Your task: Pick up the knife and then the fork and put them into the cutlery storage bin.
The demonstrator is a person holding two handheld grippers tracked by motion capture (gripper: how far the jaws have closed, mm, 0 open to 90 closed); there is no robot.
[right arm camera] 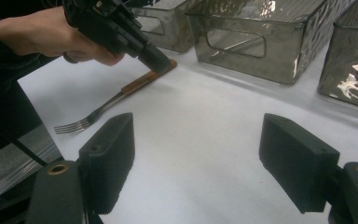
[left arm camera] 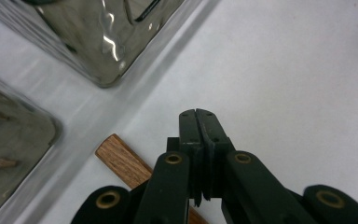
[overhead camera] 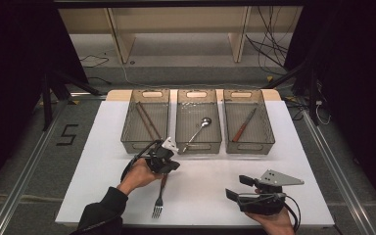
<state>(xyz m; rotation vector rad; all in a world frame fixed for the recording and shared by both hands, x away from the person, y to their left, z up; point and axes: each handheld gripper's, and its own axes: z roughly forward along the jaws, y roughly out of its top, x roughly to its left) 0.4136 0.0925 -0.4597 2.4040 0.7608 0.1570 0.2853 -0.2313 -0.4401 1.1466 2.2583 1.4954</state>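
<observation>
Fork (overhead camera: 159,198) with a wooden handle lies on the white tabletop (overhead camera: 210,196), just in front of the three clear bins, its tines toward the person and its handle end pointing at the gap between the left bin (overhead camera: 146,120) and the middle bin (overhead camera: 199,120). The left gripper (overhead camera: 165,157) is down over the handle; in the left gripper view its jaws stand pressed together at the tips, with the brown handle (left arm camera: 123,161) showing just to one side and passing beneath them. In the right gripper view the same gripper (right arm camera: 156,59) sits on the handle's far end. The jaws look clamped on the fork, though the contact itself is hidden under them.

As a judgement, the fork should be light and stiff, with most of its weight in the metal neck and tines (right arm camera: 72,125). Held at the very end of the handle, it will probably droop tines-down when lifted and may pivot in the grip. The wood gives better friction than the polished metal, so the handle is the right place to hold, ideally a little nearer the middle. It is thin and lies flat, so a shallow pinch could slip off.

The right gripper (overhead camera: 240,187) rests on the tabletop well apart from the fork, jaws wide apart and empty. Chopsticks (overhead camera: 147,120) lie in the left bin, a spoon (overhead camera: 198,129) in the middle one, and a knife (overhead camera: 244,125) in the right bin (overhead camera: 248,120).
</observation>
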